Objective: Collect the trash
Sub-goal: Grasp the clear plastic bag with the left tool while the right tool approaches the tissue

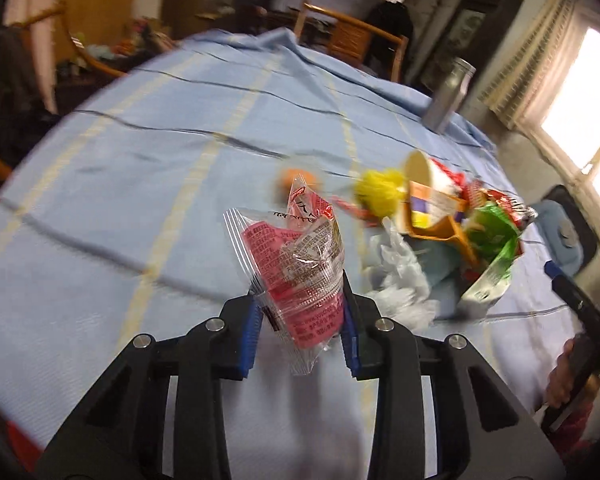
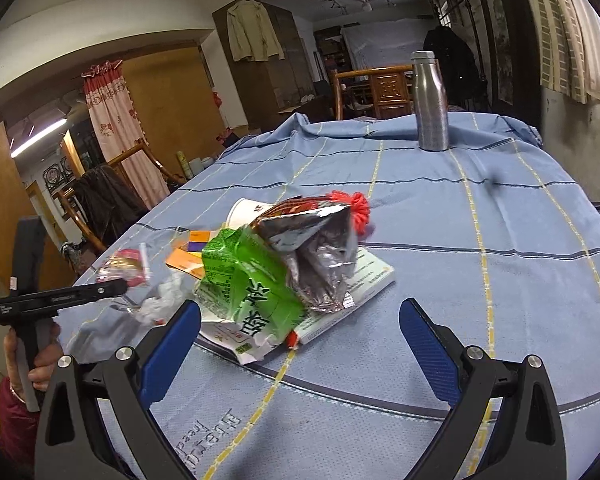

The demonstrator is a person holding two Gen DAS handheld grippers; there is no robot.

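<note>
My left gripper [image 1: 300, 320] is shut on a clear and pink snack wrapper [image 1: 300, 264] and holds it above the blue tablecloth [image 1: 140, 184], left of the trash pile. The wrapper also shows in the right wrist view [image 2: 122, 266]. The pile holds a green packet [image 1: 492, 236], a paper cup [image 1: 428, 172], an orange box [image 1: 440, 208], crumpled white plastic [image 1: 400, 276] and a yellow net [image 1: 380, 192]. My right gripper [image 2: 300, 332] is open and empty, just short of the green packet [image 2: 252, 280] and a silver foil bag [image 2: 320, 256] lying on a white box [image 2: 360, 284].
A steel bottle [image 2: 430, 100] stands at the far side of the table [image 2: 500, 280]. A small orange thing [image 1: 296, 180] lies behind the held wrapper. A red net [image 2: 356, 208] lies behind the pile. Wooden chairs [image 2: 384, 92] stand around the table.
</note>
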